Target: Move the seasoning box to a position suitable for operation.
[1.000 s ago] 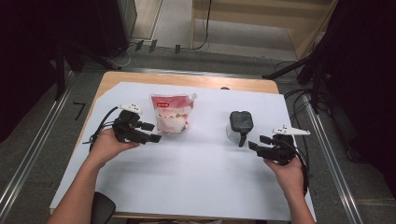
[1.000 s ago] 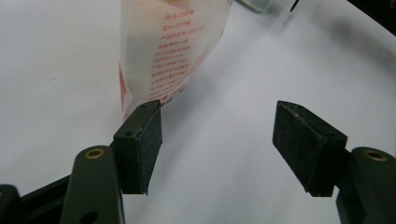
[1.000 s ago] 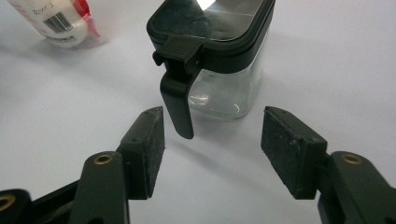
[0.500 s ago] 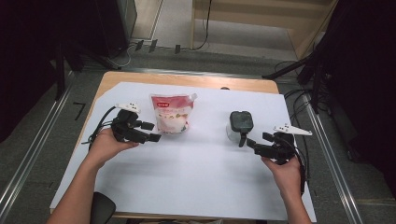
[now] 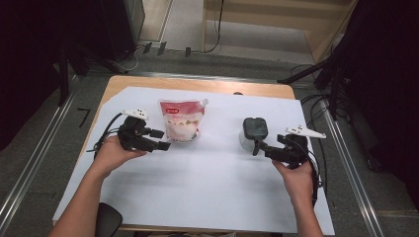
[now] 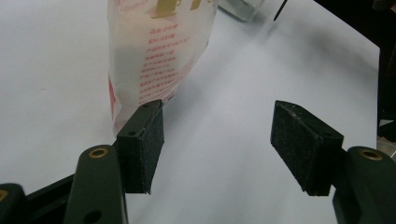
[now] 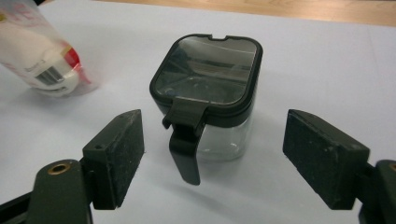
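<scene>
Between open claw [image 7: 212, 161], lidded jar [image 7: 208, 98]

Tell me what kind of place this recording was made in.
Probably a lab or studio set up for recording: a table covered with a white sheet, cables on the floor, dark stands around it, and only a pouch and jar set out.

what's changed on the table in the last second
The right tool has eased slightly in toward the lidded clear jar, and its jaws have just been opening; they now stand apart at either side of the jar's front without touching it. The left tool stayed open beside the pouch. Pouch and jar kept their places.
</scene>
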A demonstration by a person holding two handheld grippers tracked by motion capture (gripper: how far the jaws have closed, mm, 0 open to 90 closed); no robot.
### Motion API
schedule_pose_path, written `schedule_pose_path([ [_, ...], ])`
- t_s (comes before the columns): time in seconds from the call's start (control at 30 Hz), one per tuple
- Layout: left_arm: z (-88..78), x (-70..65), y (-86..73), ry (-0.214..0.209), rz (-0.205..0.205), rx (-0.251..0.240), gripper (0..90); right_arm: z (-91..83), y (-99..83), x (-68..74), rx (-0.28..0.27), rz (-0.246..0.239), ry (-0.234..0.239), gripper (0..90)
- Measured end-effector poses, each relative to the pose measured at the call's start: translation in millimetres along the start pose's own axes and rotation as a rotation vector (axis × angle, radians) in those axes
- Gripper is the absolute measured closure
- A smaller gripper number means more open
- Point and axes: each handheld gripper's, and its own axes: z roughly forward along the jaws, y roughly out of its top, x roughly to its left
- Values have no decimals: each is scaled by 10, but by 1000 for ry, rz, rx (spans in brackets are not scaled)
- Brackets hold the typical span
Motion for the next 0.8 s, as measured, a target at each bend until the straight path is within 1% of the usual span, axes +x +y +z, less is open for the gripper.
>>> schedule_pose_path([
  [0.1, -3, -3, 1, 4, -1, 2, 354, 45, 37, 29, -7, 21, -2, 202],
  [0.17, -6, 0, -1, 9, 1, 3, 353, 73, 61, 64, -14, 24, -3, 201],
  [0.23, -8, 4, -4, 15, 1, 2, 353, 100, 80, 96, -17, 18, -3, 207],
  [0.3, -9, 7, -5, 11, -4, -4, 353, 123, 107, 132, -16, 7, -24, 208],
  [0.33, -11, 6, -5, 11, -2, -3, 353, 136, 120, 142, -18, 8, -24, 208],
  [0.4, -14, 3, -3, 10, 2, 1, 353, 155, 139, 153, -20, 21, -26, 205],
  [0.43, -12, 0, -3, 18, 2, 4, 353, 161, 145, 164, -19, 35, -26, 201],
  [0.5, -3, -3, -5, 26, 1, 10, 353, 181, 154, 176, -30, 40, -27, 188],
  [0.57, -5, -3, -5, 32, 2, 17, 350, 208, 167, 198, -32, 64, -22, 175],
  [0.6, -6, 2, -5, 32, 3, 14, 350, 224, 172, 211, -27, 72, -27, 163],
  [0.67, -12, 6, -5, 34, 0, 7, 350, 266, 184, 245, -24, 63, -47, 139],
  [0.7, -12, 7, -8, 28, -3, 2, 350, 279, 187, 257, -26, 62, -58, 127],
  [0.77, -19, 12, -9, 31, -3, 9, 350, 314, 194, 278, -31, 65, -84, 65],
  [0.8, -20, 15, -9, 32, -3, 10, 350, 334, 196, 286, -29, 71, -95, 51],
])
